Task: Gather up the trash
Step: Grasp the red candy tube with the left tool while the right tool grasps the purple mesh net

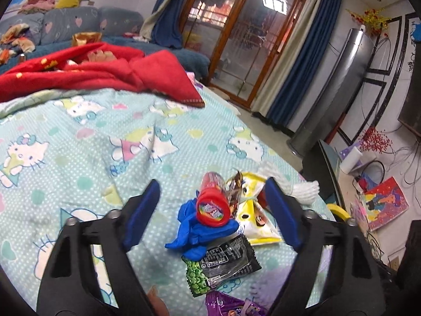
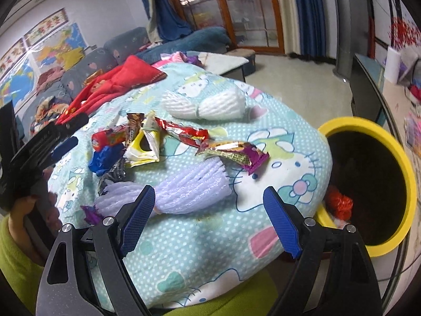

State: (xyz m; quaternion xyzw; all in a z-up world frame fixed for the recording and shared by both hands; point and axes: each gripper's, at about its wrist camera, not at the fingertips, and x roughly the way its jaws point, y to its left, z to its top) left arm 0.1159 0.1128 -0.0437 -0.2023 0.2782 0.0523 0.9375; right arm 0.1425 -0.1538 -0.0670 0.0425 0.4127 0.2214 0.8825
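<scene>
left wrist: left hand-held gripper released, jaws straddling red tube on blue glove, nothing pinched | right wrist: right hand-held gripper released, empty, over purple foam net; wrappers litter bed; yellow bin holds little, most trash left

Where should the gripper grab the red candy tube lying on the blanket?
Probably across its round body, just behind the red cap. The red candy tube lies on its side atop the blue glove, cap toward the left gripper, whose open fingers already sit either side of it. Come from above, closing across the sides.
</scene>
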